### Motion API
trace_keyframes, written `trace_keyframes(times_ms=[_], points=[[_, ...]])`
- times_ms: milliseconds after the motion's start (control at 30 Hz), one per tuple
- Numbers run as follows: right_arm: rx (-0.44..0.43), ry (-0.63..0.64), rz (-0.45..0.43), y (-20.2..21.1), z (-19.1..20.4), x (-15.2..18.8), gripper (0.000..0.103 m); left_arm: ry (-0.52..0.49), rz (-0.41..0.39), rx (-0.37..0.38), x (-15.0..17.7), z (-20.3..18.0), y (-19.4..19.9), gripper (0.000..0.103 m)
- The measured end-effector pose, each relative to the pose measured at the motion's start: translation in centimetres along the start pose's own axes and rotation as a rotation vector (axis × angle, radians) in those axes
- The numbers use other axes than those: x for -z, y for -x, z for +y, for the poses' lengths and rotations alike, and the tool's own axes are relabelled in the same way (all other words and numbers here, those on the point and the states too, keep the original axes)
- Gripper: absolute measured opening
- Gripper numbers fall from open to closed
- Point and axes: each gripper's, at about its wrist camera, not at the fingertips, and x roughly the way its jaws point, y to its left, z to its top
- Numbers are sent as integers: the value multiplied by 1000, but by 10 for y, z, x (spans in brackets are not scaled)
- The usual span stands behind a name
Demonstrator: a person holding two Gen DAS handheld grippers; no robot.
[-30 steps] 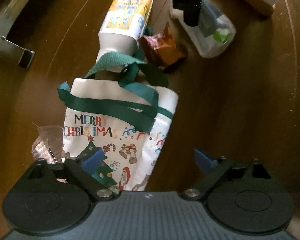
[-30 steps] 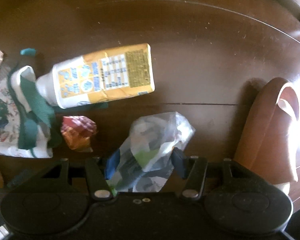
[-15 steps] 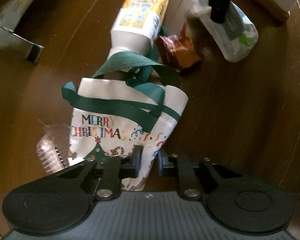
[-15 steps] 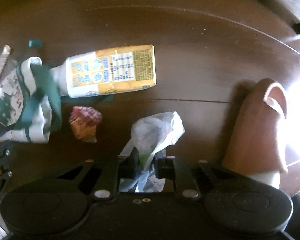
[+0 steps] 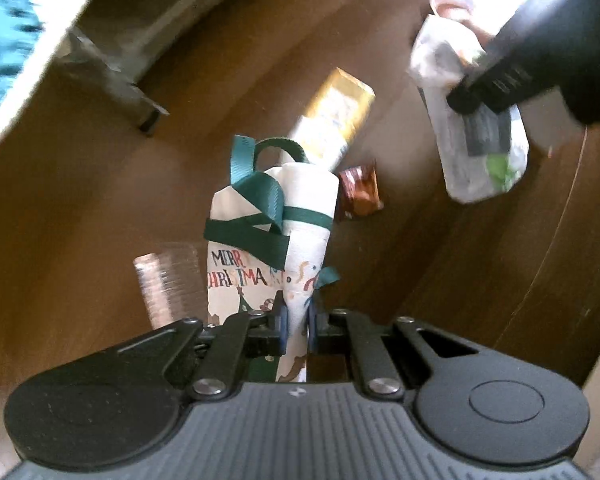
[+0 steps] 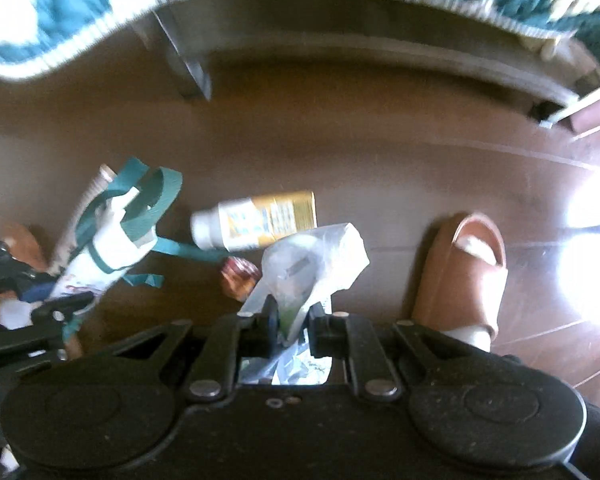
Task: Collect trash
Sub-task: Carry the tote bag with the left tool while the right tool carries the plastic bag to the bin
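A home, likely a living room or bedroom: dark wooden floor [image 6: 380, 152], a teal patterned cover [image 6: 60, 8] hanging over low furniture, a brown house slipper [image 6: 460, 276], a Christmas tote bag [image 5: 268, 232]

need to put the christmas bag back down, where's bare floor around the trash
Bare floor runs between the yellow carton and the sofa base, and left of the clear cup. It is crowded around the carton, the red wrapper and the slipper.
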Motion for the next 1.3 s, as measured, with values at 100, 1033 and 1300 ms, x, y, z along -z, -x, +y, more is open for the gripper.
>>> trace_keyframes(times_ms=[100, 1033, 1300], points=[[-24, 9, -54, 30, -2, 1, 12, 89, -36, 5, -8, 6, 34, 9], [-122, 273, -636, 339, -15, 48, 12, 520, -557, -124, 11, -3, 359, 9], [-106, 327, -786, 405, -20, 44, 12, 535, -675, -124, 12, -9, 421, 9]])
